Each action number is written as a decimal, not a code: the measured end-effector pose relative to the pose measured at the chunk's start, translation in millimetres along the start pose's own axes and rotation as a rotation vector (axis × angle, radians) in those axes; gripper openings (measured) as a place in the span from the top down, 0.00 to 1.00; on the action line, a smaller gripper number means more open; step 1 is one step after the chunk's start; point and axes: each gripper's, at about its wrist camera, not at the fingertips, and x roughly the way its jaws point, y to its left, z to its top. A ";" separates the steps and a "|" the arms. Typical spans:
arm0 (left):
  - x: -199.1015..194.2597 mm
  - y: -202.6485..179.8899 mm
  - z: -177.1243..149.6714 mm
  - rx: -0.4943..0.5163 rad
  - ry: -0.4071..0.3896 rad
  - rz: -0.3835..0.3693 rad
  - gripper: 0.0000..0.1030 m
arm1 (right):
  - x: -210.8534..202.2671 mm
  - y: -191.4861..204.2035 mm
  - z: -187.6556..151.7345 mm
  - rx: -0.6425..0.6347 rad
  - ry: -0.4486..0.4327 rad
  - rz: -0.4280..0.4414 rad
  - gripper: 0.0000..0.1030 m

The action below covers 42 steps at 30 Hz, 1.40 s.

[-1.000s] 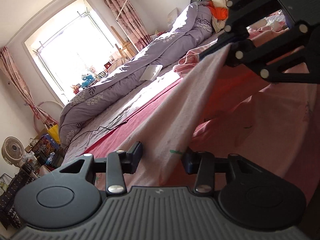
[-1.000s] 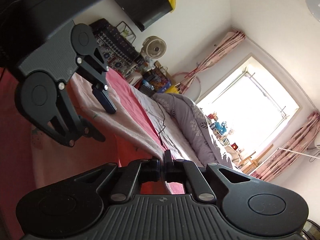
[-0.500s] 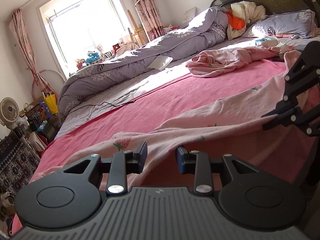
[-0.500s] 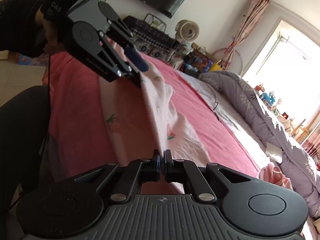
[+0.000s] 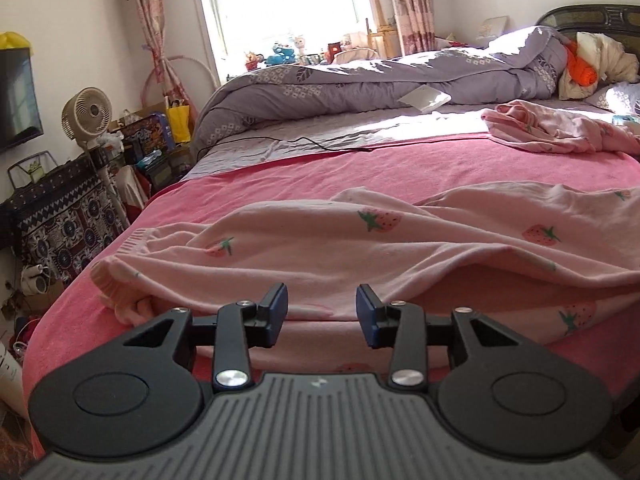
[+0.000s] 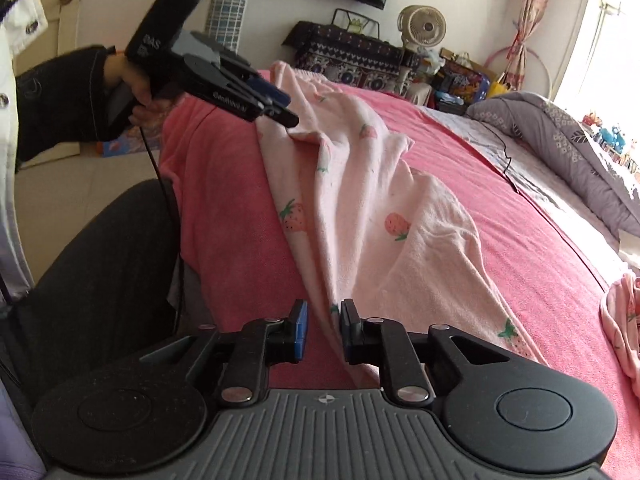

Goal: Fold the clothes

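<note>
Both tongs stand parted with nothing clamped. Left tongs (image 5: 322, 311): jaws moderately wide and just opened further, with the near edge of the pink strawberry-print garment (image 5: 360, 248) lying beyond and below the gap, and neither pad pressing it. Right tongs (image 6: 323, 326): jaws narrow and just opened from shut; a ridge of the same garment runs up between them, apparently released. In the right wrist view, the left tongs hover just above the far end of the garment, held by a hand (image 6: 136, 92) in a dark sleeve.

Location of work item: the garment lies lengthwise along the near edge of the bed, on the pink bedspread (image 5: 280, 176), folded over itself but rumpled, with a raised crease down the middle and a bunched cuff at one end. A second pink garment (image 5: 560, 128) lies well apart, toward the pillows, beside the grey-purple duvet (image 5: 360, 80).

Step in hand, as judged: the lengthwise fold has been laid down and let go; the cloth now needs squaring before the next fold.

Procedure for a clean result:
1. Lift both tongs clear before moving sideways, so the pads do not drag the upper layer
2. Flatten the central ridge, working outward toward the ends
3. Re-grip at the two corners of one end, catching both layers
4. Carry that end over level, keeping the tongs abreast

Risk: the garment lies close to the edge of the bed and could slide off
</note>
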 end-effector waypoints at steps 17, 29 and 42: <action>17.4 107.3 -30.9 -0.441 -0.017 0.077 0.50 | 115.8 44.6 85.5 -0.171 -0.170 -0.173 0.96; 6.1 140.9 -45.6 -0.521 -0.066 0.161 0.44 | 103.2 55.1 76.7 -0.247 -0.060 0.003 0.80; 35.5 156.6 -43.4 -0.380 -0.008 0.236 0.35 | 184.6 37.5 192.5 -0.152 -0.181 0.055 0.56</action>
